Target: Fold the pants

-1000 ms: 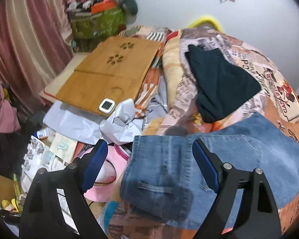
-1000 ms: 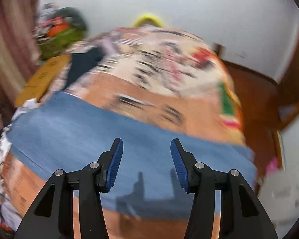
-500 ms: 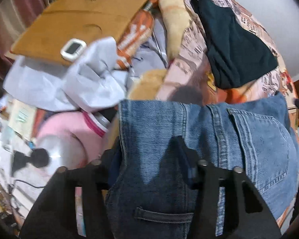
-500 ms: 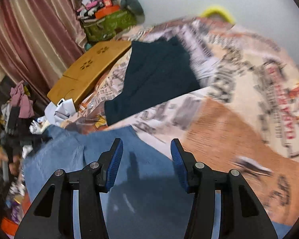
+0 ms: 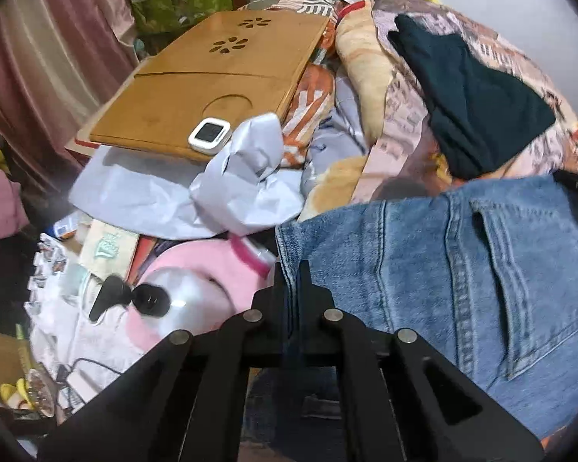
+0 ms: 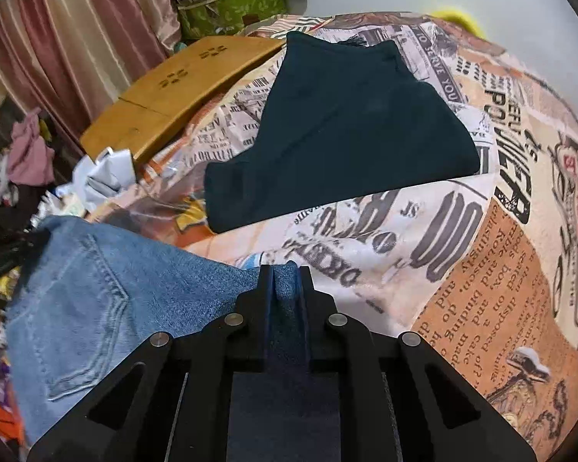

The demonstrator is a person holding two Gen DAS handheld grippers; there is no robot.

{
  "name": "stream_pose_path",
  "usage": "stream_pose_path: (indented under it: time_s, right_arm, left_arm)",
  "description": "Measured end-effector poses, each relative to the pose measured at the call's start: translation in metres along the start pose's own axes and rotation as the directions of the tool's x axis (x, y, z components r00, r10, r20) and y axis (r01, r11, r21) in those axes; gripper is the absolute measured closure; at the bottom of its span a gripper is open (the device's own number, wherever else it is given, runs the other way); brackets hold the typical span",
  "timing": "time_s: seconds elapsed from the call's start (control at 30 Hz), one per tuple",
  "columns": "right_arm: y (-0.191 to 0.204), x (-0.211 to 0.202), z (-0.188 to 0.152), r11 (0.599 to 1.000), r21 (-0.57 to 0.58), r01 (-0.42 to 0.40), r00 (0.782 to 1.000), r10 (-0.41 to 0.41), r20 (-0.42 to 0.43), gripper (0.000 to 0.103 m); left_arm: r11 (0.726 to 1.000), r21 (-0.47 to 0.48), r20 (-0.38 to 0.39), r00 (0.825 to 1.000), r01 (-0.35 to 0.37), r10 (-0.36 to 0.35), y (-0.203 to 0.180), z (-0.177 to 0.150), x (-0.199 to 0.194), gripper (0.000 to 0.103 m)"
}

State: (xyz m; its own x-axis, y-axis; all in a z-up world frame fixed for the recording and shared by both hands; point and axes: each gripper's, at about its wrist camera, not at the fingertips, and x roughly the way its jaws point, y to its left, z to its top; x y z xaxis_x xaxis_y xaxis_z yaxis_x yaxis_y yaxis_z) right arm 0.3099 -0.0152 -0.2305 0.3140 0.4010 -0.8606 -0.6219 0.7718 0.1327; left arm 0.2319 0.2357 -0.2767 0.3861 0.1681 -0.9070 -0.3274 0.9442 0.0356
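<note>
denim is pinched in both sets of jaws: the left gripper (image 5: 293, 281) clamps the jeans (image 5: 443, 269) at a waist corner, the right gripper (image 6: 287, 285) the other edge. the jeans lie on the printed bedspread (image 6: 481, 250). a thin bite could slip, or dragging could snag the dark garment (image 6: 346, 123) nearby.
</note>
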Motion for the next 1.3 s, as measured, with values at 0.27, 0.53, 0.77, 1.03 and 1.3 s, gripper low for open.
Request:
stream_pose_path:
  time_s: [0.27,0.53,0.77,1.03,1.3]
  right_arm:
    - [0.000,-0.042,-0.006,0.998,0.000,0.059,0.998,-0.059,0.003,0.090]
    - [0.009,-0.110,-0.054,0.998,0.002,0.055,0.995,-0.055,0.082,0.062]
    - [0.014,-0.133,-0.108,0.997,-0.024,0.072,0.995,-0.070,0.073,0.061]
    - [0.020,-0.143,-0.148,0.999,0.027,-0.020,0.998,0.018,0.063,0.060]
    - [0.048,-0.136,-0.154,0.996,-0.069,-0.055,0.995,0.060,0.074,0.060]
  left_arm:
    - [1.000,0.008,-0.007,1.000,0.010,-0.010,0.001,-0.015,-0.024,0.074]
    - [0.994,-0.076,0.034,0.996,0.083,-0.081,0.007,-0.043,-0.069,0.029]
    - [0.940,-0.246,-0.081,0.962,0.235,-0.261,0.008,-0.066,-0.057,0.029]
    - [0.901,-0.358,-0.131,0.943,0.244,-0.307,0.008,-0.072,-0.047,0.033]
    - [0.894,-0.353,-0.140,0.929,0.276,-0.342,0.002,-0.082,-0.058,0.033]
